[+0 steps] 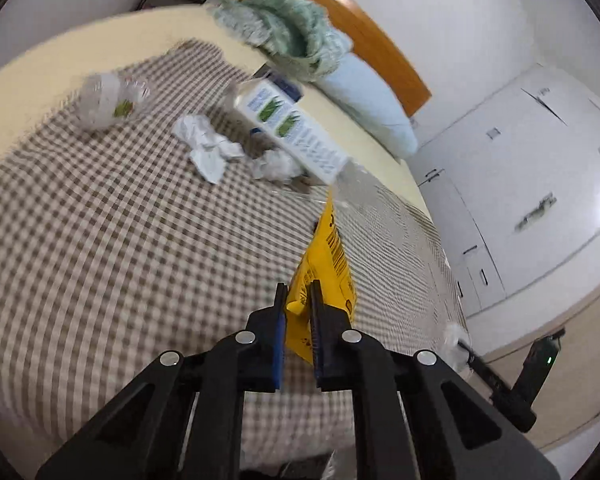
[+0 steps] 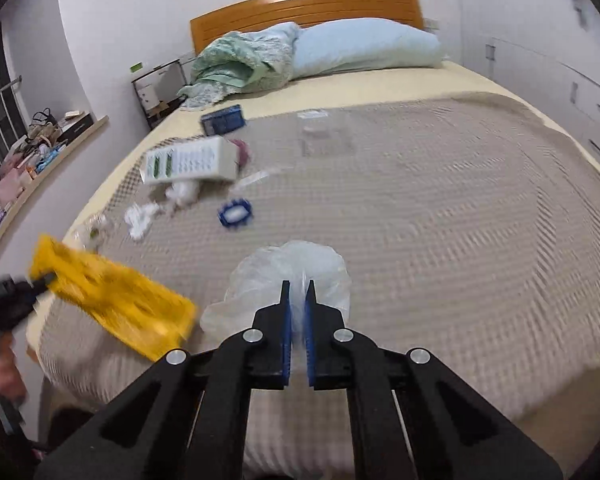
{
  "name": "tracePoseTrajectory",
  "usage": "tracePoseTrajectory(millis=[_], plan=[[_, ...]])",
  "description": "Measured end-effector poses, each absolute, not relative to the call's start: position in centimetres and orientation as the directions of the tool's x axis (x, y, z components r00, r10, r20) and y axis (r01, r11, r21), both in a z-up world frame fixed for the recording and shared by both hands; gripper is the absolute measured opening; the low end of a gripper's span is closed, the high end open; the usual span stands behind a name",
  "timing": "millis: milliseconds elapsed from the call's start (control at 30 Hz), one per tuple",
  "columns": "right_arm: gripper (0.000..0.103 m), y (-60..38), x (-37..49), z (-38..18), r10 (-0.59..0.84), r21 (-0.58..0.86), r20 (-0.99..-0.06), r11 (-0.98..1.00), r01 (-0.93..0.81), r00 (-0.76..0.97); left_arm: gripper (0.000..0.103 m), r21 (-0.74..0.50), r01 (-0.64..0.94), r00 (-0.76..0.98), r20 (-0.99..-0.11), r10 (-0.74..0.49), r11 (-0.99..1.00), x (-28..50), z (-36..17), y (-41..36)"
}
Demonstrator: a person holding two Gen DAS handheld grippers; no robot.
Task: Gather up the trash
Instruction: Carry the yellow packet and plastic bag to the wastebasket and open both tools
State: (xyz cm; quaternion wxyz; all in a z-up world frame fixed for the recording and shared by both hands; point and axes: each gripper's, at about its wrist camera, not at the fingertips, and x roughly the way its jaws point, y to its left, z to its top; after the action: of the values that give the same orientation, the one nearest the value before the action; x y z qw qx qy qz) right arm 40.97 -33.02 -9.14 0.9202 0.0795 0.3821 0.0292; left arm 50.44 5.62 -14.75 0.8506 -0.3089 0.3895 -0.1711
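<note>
My left gripper (image 1: 298, 290) is shut on a yellow wrapper (image 1: 327, 256) and holds it above the checked bedspread (image 1: 100, 240). The same yellow wrapper (image 2: 112, 300) shows at the lower left of the right wrist view, with the left gripper (image 2: 48, 279) at its end. My right gripper (image 2: 299, 286) is shut on a clear plastic bag (image 2: 288, 268) that bunches out past its fingers. Loose trash lies on the bed: a clear plastic bottle (image 1: 108, 100), crumpled white tissues (image 1: 206, 144), a white carton with green pictures (image 1: 288, 128), and a blue-and-white wrapper (image 2: 235, 213).
A dark blue box (image 2: 223, 119) and a flat clear packet (image 2: 326, 136) lie farther up the bed. A pale blue pillow (image 2: 364, 46) and green blanket (image 2: 240, 64) rest by the wooden headboard (image 2: 308, 4). White wardrobe doors (image 1: 532, 184) stand at the right; a cluttered shelf (image 2: 32, 152) runs along the left.
</note>
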Motion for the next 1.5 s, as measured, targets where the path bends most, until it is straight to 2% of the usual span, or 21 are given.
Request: tracePoseTrajectory(millis=[167, 300, 367, 467, 533, 633, 767, 833, 967, 1067, 1167, 1200, 1233, 1267, 1333, 1400, 1500], plan=[[0.006, -38.9, 32.0, -10.2, 0.049, 0.188, -0.698, 0.975, 0.116, 0.714, 0.008, -0.621, 0.21, 0.622, -0.511, -0.593, 0.756, 45.2, -9.9, 0.2], [0.006, -44.8, 24.4, -11.5, -0.039, 0.197, -0.703, 0.949, 0.247, 0.71, 0.008, -0.558, 0.398, 0.54, -0.5, -0.678, 0.728, 41.9, -7.7, -7.7], [0.006, -48.0, 20.3, -13.4, -0.079, 0.212, -0.721, 0.921, 0.328, 0.688, 0.008, -0.517, 0.546, 0.416, -0.515, -0.75, 0.659, 40.3, -8.2, -14.1], [0.006, -51.2, 15.6, -16.7, -0.116, 0.216, -0.757, 0.884, 0.415, 0.643, 0.008, -0.45, 0.678, 0.259, -0.595, -0.761, 0.582, 37.6, -10.5, -23.7], [0.006, -53.4, 12.2, -19.9, -0.143, 0.209, -0.79, 0.851, 0.481, 0.597, 0.008, -0.386, 0.742, 0.187, -0.666, -0.722, 0.548, 35.6, -13.0, -29.9], [0.006, -55.8, 8.8, -23.5, -0.154, 0.224, -0.814, 0.808, 0.546, 0.561, 0.008, -0.256, 0.836, 0.105, -0.794, -0.599, 0.485, 32.5, -18.4, -39.7], [0.006, -58.2, 5.9, -28.8, -0.135, 0.256, -0.846, 0.747, 0.614, 0.516, 0.008, -0.144, 0.894, 0.064, -0.897, -0.438, 0.425, 30.4, -26.0, -47.9], [0.006, -58.6, 5.2, -30.6, -0.12, 0.266, -0.855, 0.734, 0.625, 0.505, 0.008, -0.102, 0.92, 0.043, -0.933, -0.357, 0.378, 29.4, -30.2, -51.4], [0.006, -59.2, 4.6, -33.6, -0.095, 0.298, -0.857, 0.71, 0.638, 0.506, 0.008, -0.111, 0.939, -0.032, -0.971, -0.238, 0.325, 29.0, -37.5, -56.6], [0.006, -59.4, 5.1, -35.4, -0.07, 0.318, -0.862, 0.697, 0.642, 0.502, 0.009, -0.018, 0.95, 0.034, -0.986, -0.16, 0.312, 29.3, -42.8, -59.2], [0.006, -59.4, 5.7, -37.0, -0.041, 0.322, -0.872, 0.702, 0.635, 0.487, 0.02, -0.061, 0.923, -0.038, -0.997, -0.067, 0.379, 30.6, -48.3, -60.1], [0.006, -59.4, 6.2, -37.6, -0.028, 0.322, -0.878, 0.706, 0.631, 0.479, 0.036, -0.008, 0.917, 0.008, -0.999, -0.04, 0.399, 30.7, -49.7, -60.2], [0.006, -59.5, 6.6, -38.1, -0.016, 0.325, -0.88, 0.707, 0.628, 0.474, 0.046, 0.031, 0.913, 0.047, -0.998, -0.03, 0.407, 30.8, -50.1, -59.6], [0.006, -59.5, 7.2, -38.7, 0.002, 0.329, -0.885, 0.71, 0.623, 0.466, 0.05, 0.044, 0.911, 0.064, -0.997, -0.033, 0.411, 30.8, -50.7, -58.9], [0.006, -59.5, 8.2, -39.9, 0.033, 0.326, -0.899, 0.717, 0.616, 0.437, 0.069, -0.001, 0.912, 0.012, -1.0, -0.029, 0.41, 31.3, -51.2, -58.0], [0.006, -59.4, 9.7, -40.7, 0.046, 0.318, -0.907, 0.727, 0.609, 0.419, 0.077, -0.019, 0.905, -0.004, -0.999, -0.036, 0.425, 32.2, -50.8, -56.7], [0.006, -59.6, 12.6, -41.3, 0.041, 0.299, -0.909, 0.756, 0.582, 0.415, 0.077, -0.039, 0.879, 0.001, -0.996, -0.085, 0.474, 34.5, -49.2, -55.5]])
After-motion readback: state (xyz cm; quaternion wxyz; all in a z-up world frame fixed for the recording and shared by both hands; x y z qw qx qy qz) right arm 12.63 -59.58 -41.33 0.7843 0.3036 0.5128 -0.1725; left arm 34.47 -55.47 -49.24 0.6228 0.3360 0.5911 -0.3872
